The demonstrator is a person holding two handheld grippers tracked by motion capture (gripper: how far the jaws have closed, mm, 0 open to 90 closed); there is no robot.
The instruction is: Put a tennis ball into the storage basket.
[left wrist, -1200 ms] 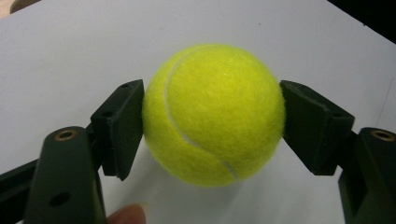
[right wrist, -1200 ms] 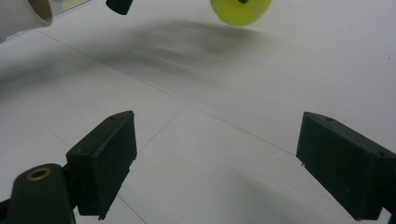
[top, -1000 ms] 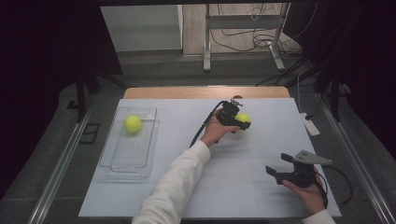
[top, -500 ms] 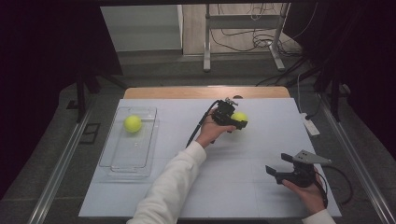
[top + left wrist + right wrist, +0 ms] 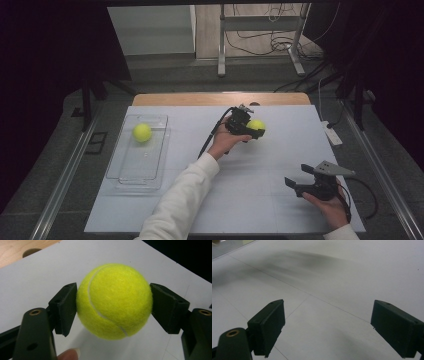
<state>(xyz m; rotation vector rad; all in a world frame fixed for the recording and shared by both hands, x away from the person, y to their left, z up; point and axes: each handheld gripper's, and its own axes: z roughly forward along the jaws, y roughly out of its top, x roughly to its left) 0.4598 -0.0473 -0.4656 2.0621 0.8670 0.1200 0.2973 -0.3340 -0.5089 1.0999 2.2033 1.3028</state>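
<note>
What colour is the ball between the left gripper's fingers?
Yellow-green with a pale curved seam, clearest in the left gripper view: ball.

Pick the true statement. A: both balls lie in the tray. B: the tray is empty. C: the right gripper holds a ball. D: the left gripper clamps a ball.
D: the left gripper has both jaws pressed against a ball, seen in its own view.

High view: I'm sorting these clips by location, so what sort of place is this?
Probably a lab or recording workspace: a white-topped table, cables on the floor beyond it, and a hand-held left gripper closed on a tennis ball.
</note>
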